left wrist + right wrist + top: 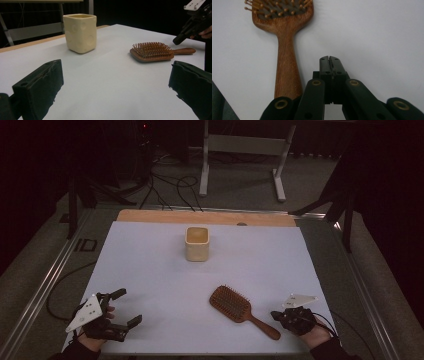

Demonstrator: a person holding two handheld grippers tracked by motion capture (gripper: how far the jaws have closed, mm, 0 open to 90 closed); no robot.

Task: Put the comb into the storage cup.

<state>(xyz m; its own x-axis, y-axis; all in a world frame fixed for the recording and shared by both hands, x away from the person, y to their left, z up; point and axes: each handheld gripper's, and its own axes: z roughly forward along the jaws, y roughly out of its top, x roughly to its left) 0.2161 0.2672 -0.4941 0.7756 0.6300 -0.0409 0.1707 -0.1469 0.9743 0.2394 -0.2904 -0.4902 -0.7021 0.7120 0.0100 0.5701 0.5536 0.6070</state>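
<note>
**Right tool closed beside the brush handle**

The brush (pixel 242 306) lies bristles-up on the white surface (pixel 160 270), its handle pointing toward the near right corner. The right tool (pixel 276 314) hovers just beside the handle's end, jaws pressed together with nothing between them; in the right gripper view the handle runs alongside its closed tip, apart from it. The left tool (pixel 125 307) rests at the near left, jaws wide apart and empty. A cream cup (pixel 196 243) stands upright farther back, well apart from the brush.
</note>
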